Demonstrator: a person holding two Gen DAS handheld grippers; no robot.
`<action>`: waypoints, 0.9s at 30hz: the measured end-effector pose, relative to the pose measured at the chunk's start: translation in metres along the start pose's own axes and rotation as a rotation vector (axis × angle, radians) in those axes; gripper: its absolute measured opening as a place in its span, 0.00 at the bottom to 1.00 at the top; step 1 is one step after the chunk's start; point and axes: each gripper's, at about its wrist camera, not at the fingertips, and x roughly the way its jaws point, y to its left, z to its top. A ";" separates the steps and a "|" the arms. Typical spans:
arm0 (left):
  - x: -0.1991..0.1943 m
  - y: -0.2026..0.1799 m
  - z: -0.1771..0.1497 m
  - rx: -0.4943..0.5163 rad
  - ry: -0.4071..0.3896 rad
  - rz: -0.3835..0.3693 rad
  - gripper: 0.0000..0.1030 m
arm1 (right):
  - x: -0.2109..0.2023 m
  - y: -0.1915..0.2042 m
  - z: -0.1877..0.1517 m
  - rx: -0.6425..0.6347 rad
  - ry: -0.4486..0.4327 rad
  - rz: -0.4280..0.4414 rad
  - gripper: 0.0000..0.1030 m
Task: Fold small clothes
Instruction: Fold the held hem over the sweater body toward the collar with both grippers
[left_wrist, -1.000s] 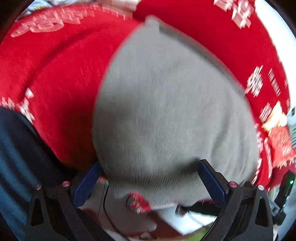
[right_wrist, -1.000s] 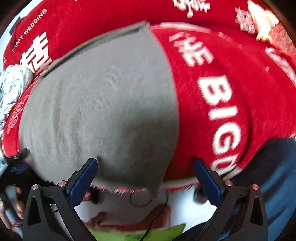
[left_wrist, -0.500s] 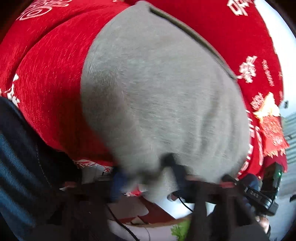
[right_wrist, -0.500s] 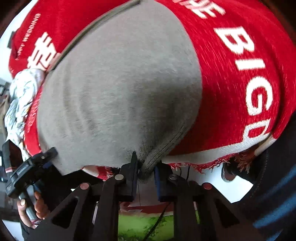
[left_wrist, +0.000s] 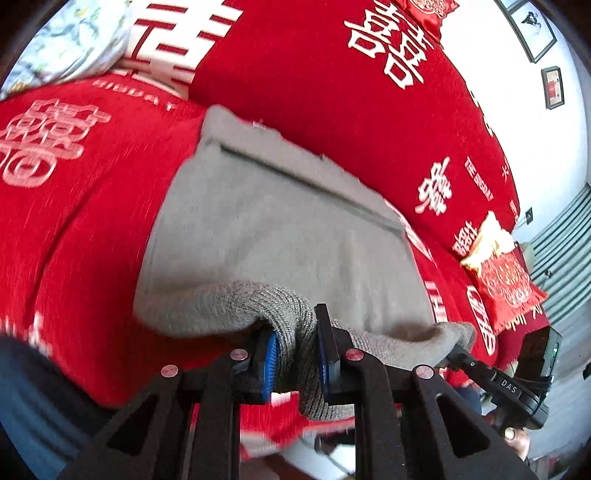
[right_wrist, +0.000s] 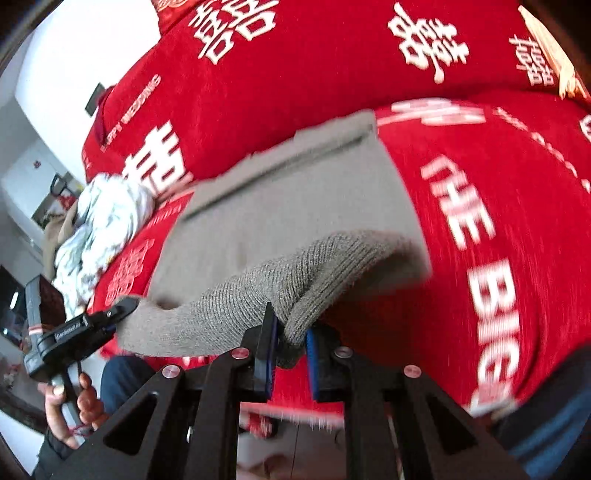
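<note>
A grey knitted garment (left_wrist: 280, 229) is spread on a red cover (left_wrist: 314, 92) with white characters. Its near ribbed hem is lifted above the cover. The left claw (left_wrist: 295, 354) is clenched on the left part of this hem, and the right claw (right_wrist: 290, 350) is clenched on the right part. A pale patterned cloth (right_wrist: 103, 221) is seen at the far left, beside the garment. A red cushion (left_wrist: 502, 280) lies at the right.

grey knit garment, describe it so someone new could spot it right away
Find the red sofa cover with white lettering. Spread on it lies the grey knit garment, its near ribbed hem pinched by the left gripper and right gripper. It is plain grey, unlike the floral cloth.
</note>
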 end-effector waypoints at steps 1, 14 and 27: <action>0.009 0.000 0.006 -0.004 0.002 0.012 0.19 | 0.008 0.001 0.008 -0.001 -0.005 -0.018 0.14; 0.026 0.027 0.006 -0.171 0.065 -0.072 0.91 | 0.049 -0.013 0.028 0.056 0.034 -0.048 0.22; 0.056 0.012 -0.006 -0.173 0.127 -0.109 0.22 | 0.053 -0.014 0.034 0.098 0.025 -0.005 0.33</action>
